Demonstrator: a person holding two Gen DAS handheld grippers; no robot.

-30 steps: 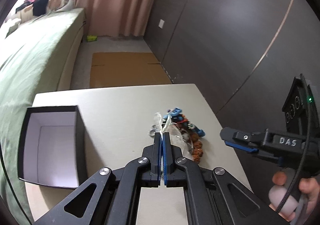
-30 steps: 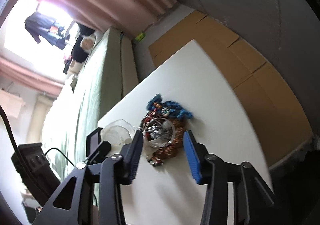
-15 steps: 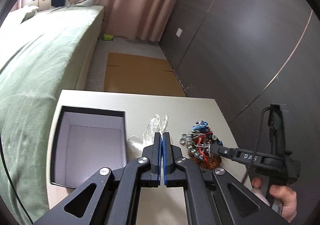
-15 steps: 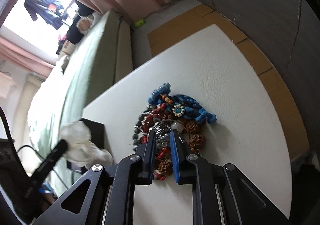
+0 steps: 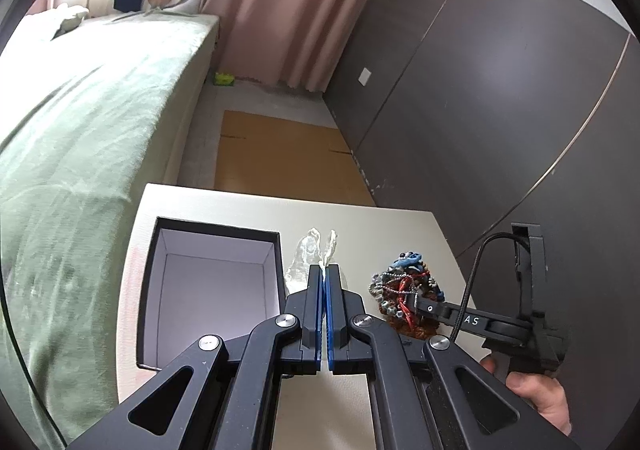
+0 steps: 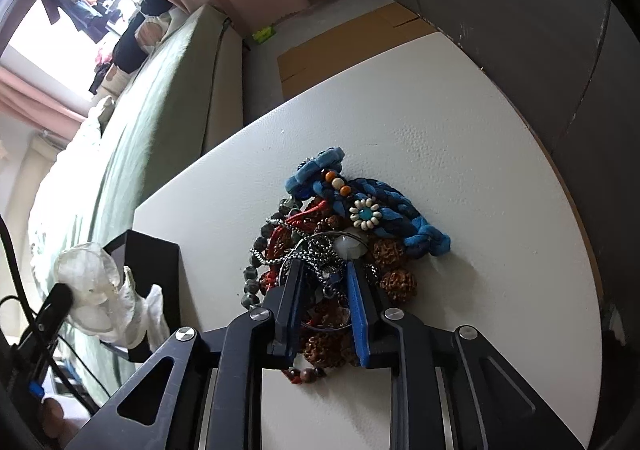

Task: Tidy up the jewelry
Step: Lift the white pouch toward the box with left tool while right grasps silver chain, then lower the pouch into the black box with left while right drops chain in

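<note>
Item: left gripper (image 5: 325, 270). Jaws fully closed, pinching a crumpled clear plastic bag (image 5: 306, 256), which hangs beside the open black box (image 5: 216, 234). The box interior is white and holds nothing we can see.

Item: right gripper (image 6: 326, 282). Its jaws have just been closing; they now stand narrow, set down into the jewelry pile (image 6: 344, 234) with a silver chain and pendant (image 6: 320, 262) between the pads. We judge the pads pressed on that chain, though tangled strands hide the contact itself.

Item: jewelry pile. Sits on the white table (image 6: 460, 153), just beside the box; blue braided bands, red cord, brown seed beads and dark beads all interlocked.

Handling note: we judge the step to be drawing one piece free. We would lift slowly and straight, watching whether neighbouring strands rise with it, and keep the bag steady and clear of the pile.
</note>
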